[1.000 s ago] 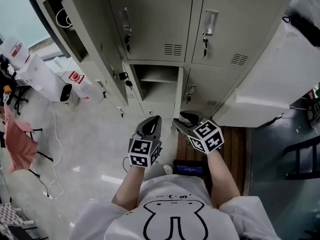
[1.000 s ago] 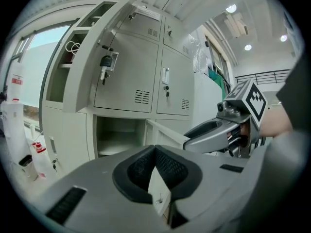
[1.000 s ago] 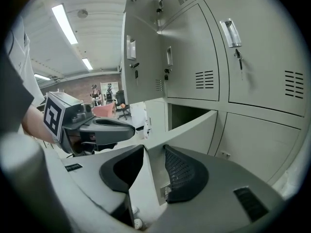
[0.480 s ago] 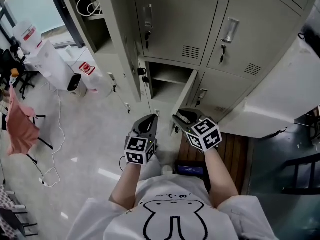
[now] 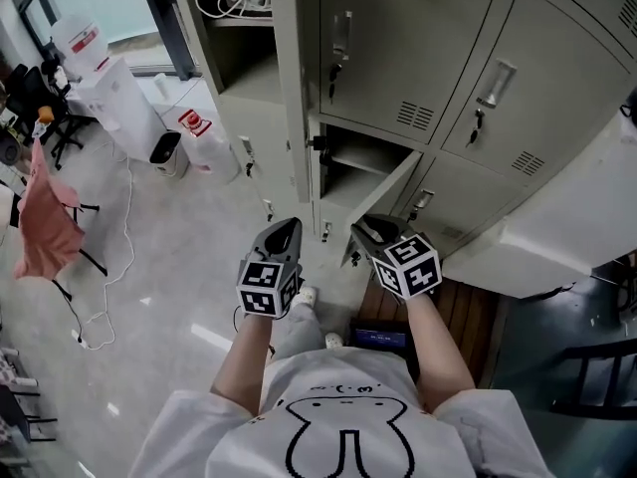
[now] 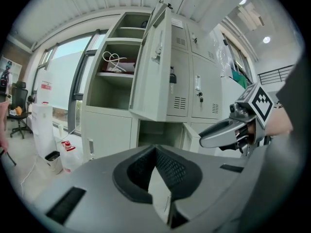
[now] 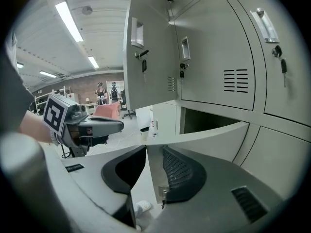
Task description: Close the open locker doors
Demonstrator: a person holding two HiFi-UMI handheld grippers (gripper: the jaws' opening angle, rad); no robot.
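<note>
Head view: left hand-held gripper (image 5: 283, 229), jaws pressed together and empty; right hand-held gripper (image 5: 370, 229), jaws spread but lately narrowing, with the edge of the lower locker door (image 5: 384, 191) showing through their gap, apparently untouched. Both have advanced toward it, so closing likely starts here. Beyond, the upper locker door (image 5: 294, 88) also stands open.

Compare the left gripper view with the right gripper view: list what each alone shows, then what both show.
Only the left gripper view shows the coiled white cable, the window and the right tool. Only the right gripper view shows the ceiling strip lights and the left tool. Both show the tall open door and the open lower door.
</note>
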